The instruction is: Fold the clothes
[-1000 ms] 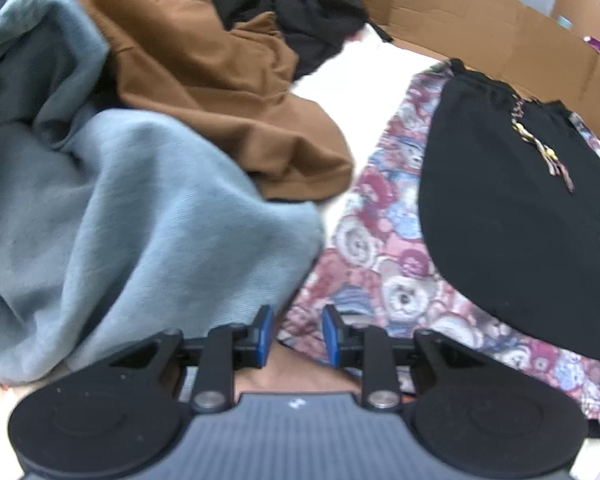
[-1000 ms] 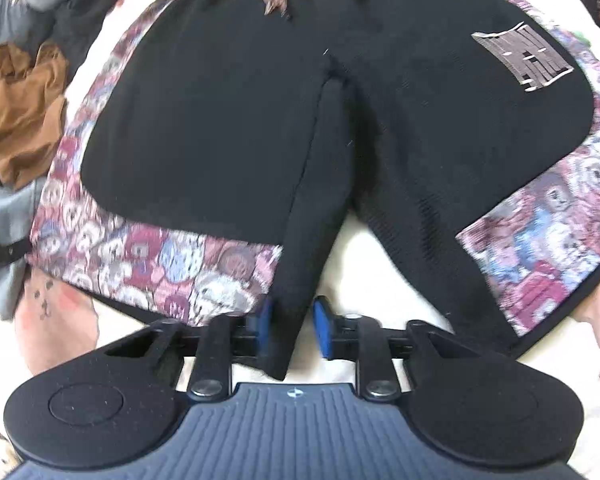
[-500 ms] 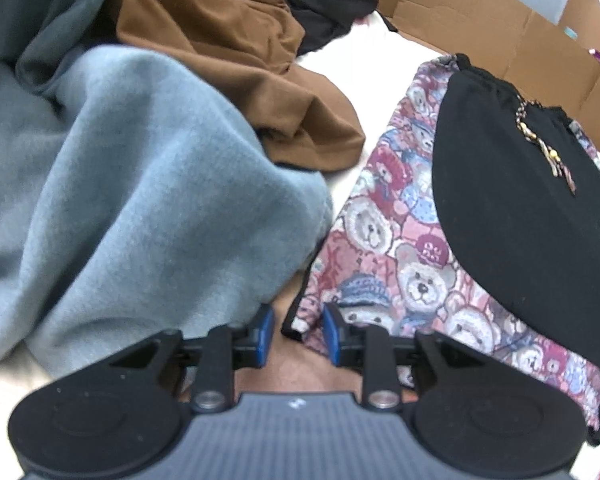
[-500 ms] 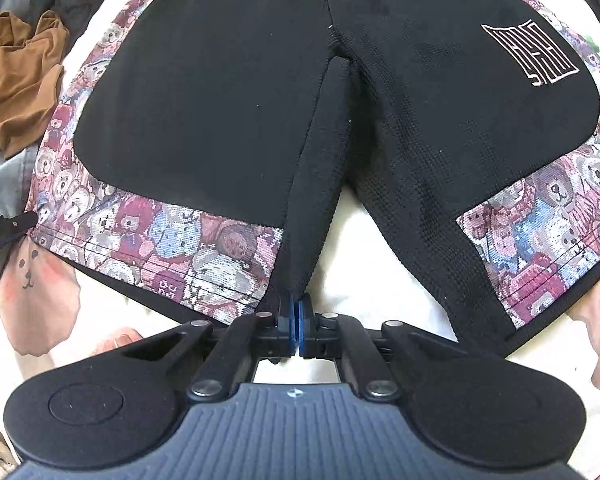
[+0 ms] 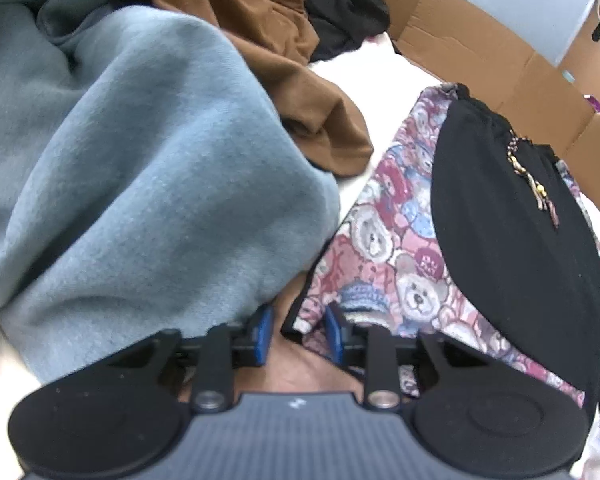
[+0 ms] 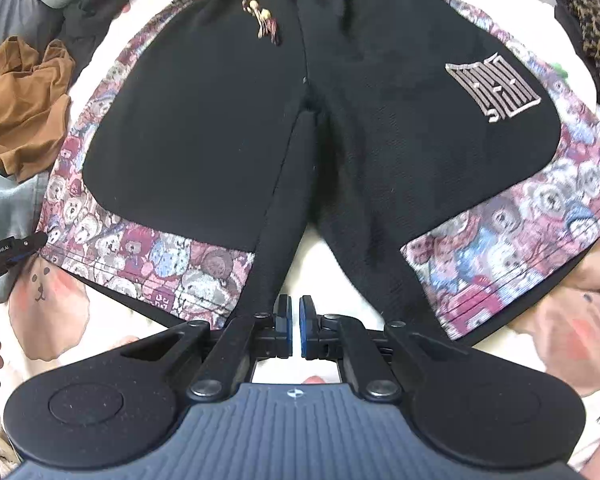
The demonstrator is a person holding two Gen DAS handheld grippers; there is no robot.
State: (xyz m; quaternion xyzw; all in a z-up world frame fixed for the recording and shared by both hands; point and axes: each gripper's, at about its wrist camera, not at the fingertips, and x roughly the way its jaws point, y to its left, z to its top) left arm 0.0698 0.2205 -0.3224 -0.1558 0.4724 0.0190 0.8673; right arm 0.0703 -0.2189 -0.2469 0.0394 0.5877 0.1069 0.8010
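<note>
Shorts [image 6: 204, 128] spread flat on the bed, no fold made yet.
Left gripper [image 5: 296, 334] has been closing around the bear-print hem corner [image 5: 306, 316], probably not yet pinched; right gripper [image 6: 294, 332] pressed together on the inner leg hem.

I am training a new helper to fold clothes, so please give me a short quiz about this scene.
1. Which pattern do the side panels of the black shorts carry? A) teddy bears B) stripes C) flowers
2. True or false: the shorts are already folded in half.
3. Fill in: the beaded drawstring hangs from the ____.
Key: 1 A; 2 false, they lie spread flat; 3 waistband.
</note>
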